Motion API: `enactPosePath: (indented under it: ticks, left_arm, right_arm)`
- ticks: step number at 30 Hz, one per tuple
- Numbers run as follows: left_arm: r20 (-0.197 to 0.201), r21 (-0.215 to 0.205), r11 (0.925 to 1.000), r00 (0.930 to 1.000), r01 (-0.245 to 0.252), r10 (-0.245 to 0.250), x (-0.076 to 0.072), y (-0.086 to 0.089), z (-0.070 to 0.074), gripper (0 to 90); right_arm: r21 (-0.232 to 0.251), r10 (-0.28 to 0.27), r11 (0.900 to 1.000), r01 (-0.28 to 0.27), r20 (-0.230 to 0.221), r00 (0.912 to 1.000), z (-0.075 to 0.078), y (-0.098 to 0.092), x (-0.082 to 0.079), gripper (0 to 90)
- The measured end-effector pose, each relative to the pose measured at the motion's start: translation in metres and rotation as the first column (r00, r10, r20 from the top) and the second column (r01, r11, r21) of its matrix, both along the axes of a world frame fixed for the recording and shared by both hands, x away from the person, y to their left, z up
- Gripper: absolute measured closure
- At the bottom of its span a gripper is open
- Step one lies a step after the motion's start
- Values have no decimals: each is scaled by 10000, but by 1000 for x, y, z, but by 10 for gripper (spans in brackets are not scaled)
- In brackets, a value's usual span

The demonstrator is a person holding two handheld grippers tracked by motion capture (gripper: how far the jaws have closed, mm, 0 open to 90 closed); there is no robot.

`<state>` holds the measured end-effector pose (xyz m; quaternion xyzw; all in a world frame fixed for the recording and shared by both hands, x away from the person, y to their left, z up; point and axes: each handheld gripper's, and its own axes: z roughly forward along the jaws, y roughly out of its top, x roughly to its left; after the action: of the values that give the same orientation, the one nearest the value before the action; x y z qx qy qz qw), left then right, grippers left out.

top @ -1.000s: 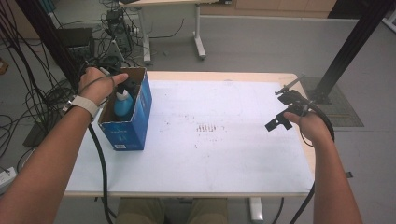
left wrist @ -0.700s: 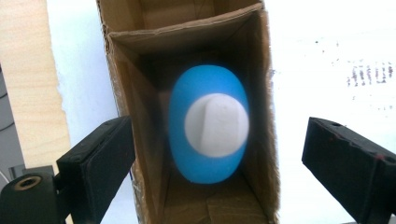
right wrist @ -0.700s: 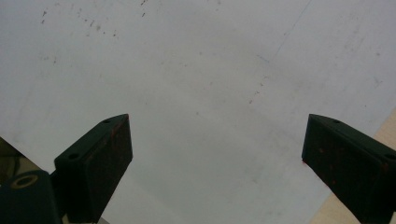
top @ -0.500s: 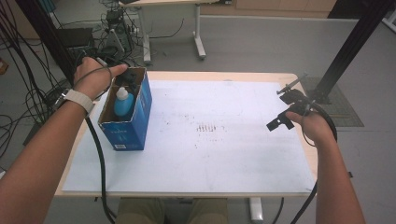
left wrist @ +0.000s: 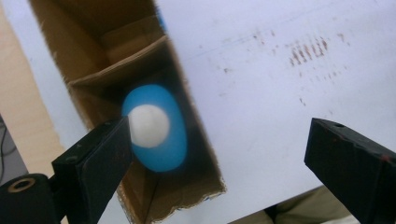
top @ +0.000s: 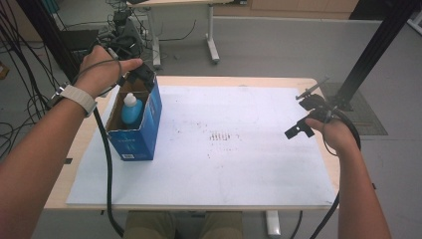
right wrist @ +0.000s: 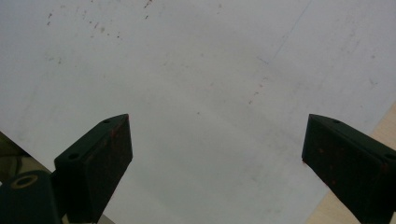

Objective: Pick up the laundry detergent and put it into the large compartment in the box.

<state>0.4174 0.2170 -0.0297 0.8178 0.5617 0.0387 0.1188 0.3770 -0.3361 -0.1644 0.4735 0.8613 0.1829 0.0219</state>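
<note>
A blue bottle with a white cap [top: 132, 108] stands upright inside an open blue cardboard box [top: 134, 142] at the left of the table. My left gripper [top: 142, 74] hangs above the box's far end. Its jaws have just been opening and stand wide apart with nothing held between them. In the left gripper view the bottle [left wrist: 156, 128] lies far below, beside the left jaw of the left gripper [left wrist: 218, 128], within the box's brown walls [left wrist: 93, 60]. My right gripper [top: 302, 113] hovers open over the right side of the white sheet, and the right gripper view has the right gripper [right wrist: 217, 123] empty.
A large white sheet [top: 239, 149] with faint brown marks covers most of the wooden table [top: 84, 144]. Black cables trail from both grippers. Behind the table there is a grey floor with another table's legs [top: 211, 35], cables at the left and a black post [top: 368, 55] at the right.
My left hand has risen and drawn back from over the box's opening towards its far end. The bottle stays standing in the box. The right hand has kept still.
</note>
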Motion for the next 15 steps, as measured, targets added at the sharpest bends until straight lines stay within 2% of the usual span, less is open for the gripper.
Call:
enactPosePath:
  ticks: [2, 4, 6, 7, 8, 9, 11, 12, 13, 15]
  left_arm:
    - [-65, 51, 9991, 9991, 431, -431, 0, -5, 1, 81]
    - [-43, -79, 9971, 9971, 758, -759, -1, -7, 2, 81]
    - [136, 23, 9904, 9903, 1382, -1382, -4, -14, 4, 81]
    - [136, 23, 9904, 9903, 1382, -1382, -4, -14, 4, 80]
    - [260, 42, 9804, 9801, 1969, -1969, -5, -19, 6, 80]
    - [260, 42, 9804, 9801, 1969, -1969, -5, -19, 6, 80]
    - [329, 81, 9669, 9664, 2549, -2550, -6, -24, 7, 80]
    - [324, 89, 9631, 9625, 2690, -2692, -6, -27, 6, 80]
    - [303, 130, 9562, 9558, 2923, -2925, -6, -31, 4, 79]
    - [249, 140, 9544, 9541, 2981, -2984, -6, -34, 3, 79]
  right_arm:
    - [7, -2, 10000, 2, 7, 10000, 0, 0, 0, 85]
    - [-10, 1, 10000, -1, 1, 10000, 1, 0, 0, 85]
    - [-9, -6, 10000, 6, 3, 10000, 2, 1, -1, 85]
    - [-1, -9, 10000, 9, 7, 10000, 2, 1, -1, 85]
    - [3, -8, 10000, 8, 10, 10000, 3, 1, -1, 84]
    - [3, -8, 10000, 8, 10, 10000, 3, 1, -1, 84]
    - [23, 0, 10000, 0, 29, 10000, 3, 1, -1, 84]
    - [28, 13, 10000, -13, 42, 10000, 3, 1, -1, 84]
    - [80, -4, 10000, 4, 38, 10000, 3, 1, -1, 84]
    - [79, 15, 10000, -16, 49, 10000, 2, 1, -1, 84]
